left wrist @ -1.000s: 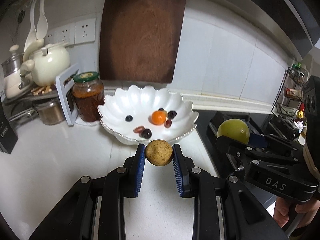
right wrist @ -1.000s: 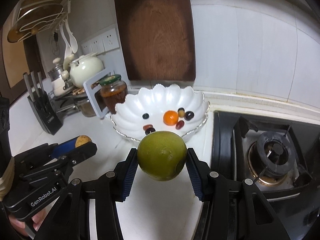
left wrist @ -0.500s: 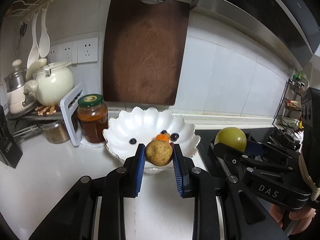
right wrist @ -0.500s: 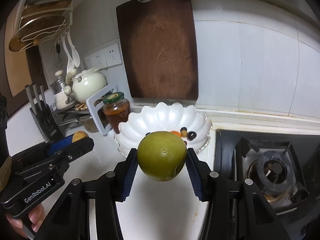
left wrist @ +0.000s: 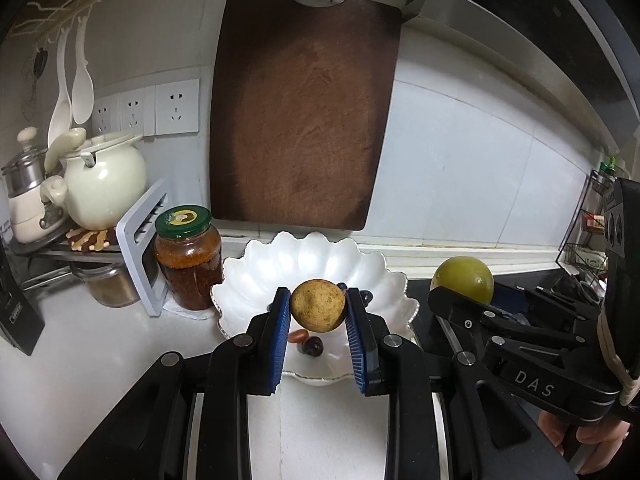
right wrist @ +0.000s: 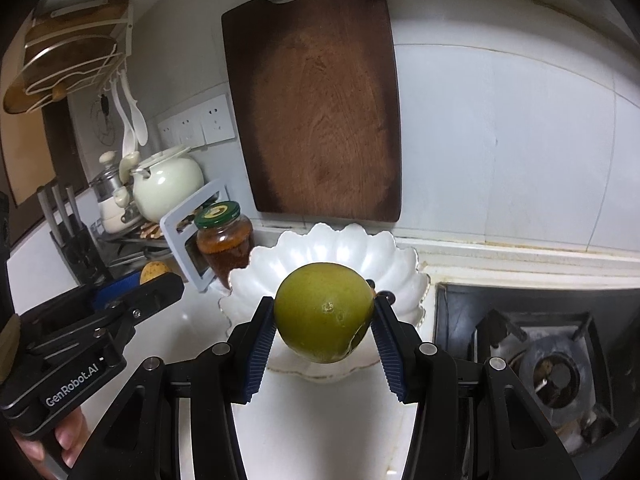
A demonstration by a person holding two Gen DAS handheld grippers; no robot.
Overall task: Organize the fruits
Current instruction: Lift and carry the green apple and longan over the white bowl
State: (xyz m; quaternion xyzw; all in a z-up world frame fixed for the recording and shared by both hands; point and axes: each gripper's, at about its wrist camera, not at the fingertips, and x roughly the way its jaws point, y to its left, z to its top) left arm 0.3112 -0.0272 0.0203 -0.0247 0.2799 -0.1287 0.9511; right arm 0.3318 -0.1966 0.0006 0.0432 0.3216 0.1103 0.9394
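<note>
My left gripper [left wrist: 318, 310] is shut on a small brown round fruit [left wrist: 318, 305], held in the air just over the near rim of a white scalloped bowl [left wrist: 256, 272]. A red and a dark small fruit [left wrist: 313, 346] lie in the bowl below it. My right gripper [right wrist: 324, 320] is shut on a large green citrus fruit [right wrist: 324, 312], held before the same bowl [right wrist: 320, 240]. In the left wrist view the green fruit [left wrist: 464, 278] and right gripper show at the right. The right wrist view has the left gripper [right wrist: 152, 276] at its left.
A jar with a green lid [left wrist: 188, 256] stands left of the bowl, beside a white rack [left wrist: 140, 248] and a cream teapot [left wrist: 104, 184]. A dark cutting board [left wrist: 300, 120] hangs on the wall behind. A gas stove [right wrist: 552, 364] lies right of the bowl.
Both grippers have moved forward and up toward the bowl with their fruits. The bowl now sits lower and closer in both views, partly hidden behind the fruits.
</note>
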